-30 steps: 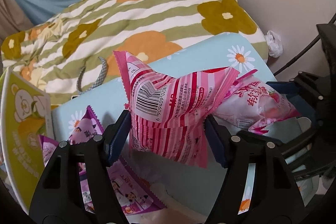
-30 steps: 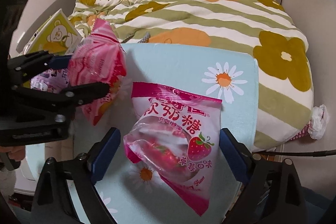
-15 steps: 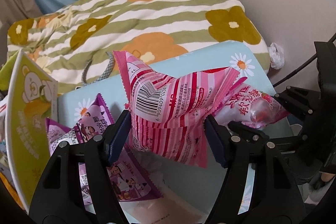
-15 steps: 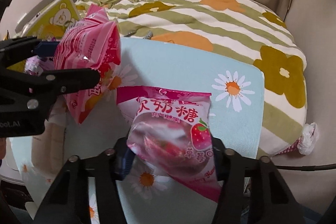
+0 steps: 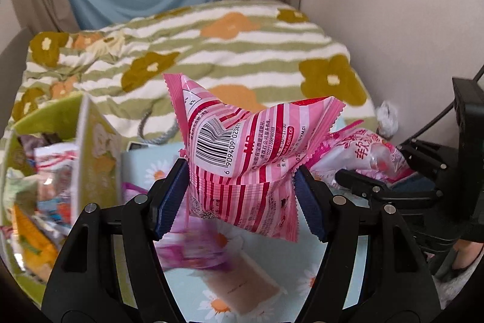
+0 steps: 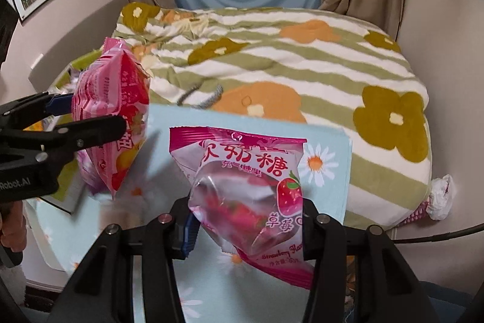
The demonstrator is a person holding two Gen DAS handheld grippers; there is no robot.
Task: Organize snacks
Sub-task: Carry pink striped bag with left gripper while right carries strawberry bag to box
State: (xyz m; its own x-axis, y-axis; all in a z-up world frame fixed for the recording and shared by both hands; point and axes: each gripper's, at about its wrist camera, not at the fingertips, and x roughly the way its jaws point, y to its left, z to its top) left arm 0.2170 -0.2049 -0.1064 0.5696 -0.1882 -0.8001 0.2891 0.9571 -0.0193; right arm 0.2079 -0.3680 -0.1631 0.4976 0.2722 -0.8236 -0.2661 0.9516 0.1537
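We have a packet in each gripper. The left gripper (image 5: 242, 196) has its jaws clamped on the striped pink packet (image 5: 242, 159), low centre of the left wrist view, held clear above the counter (image 5: 305, 250). The right gripper (image 6: 246, 227) has its jaws closed tight on the strawberry candy bag (image 6: 251, 186), low centre of the right wrist view, also off the counter.

Both look light, soft and air-puffed; the film crumples where the pads (image 5: 171, 199) squeeze it. We judge the glossy wrap to be slippery, so a grip across the middle of the body, as now, seems safer than one on a crimped end seam, which could tear or slide out. The sweets inside the strawberry bag can shift, so it may sag below the jaws.

The green box (image 5: 96, 153) at the left of the left wrist view already holds other snacks and looks the likely place for these.
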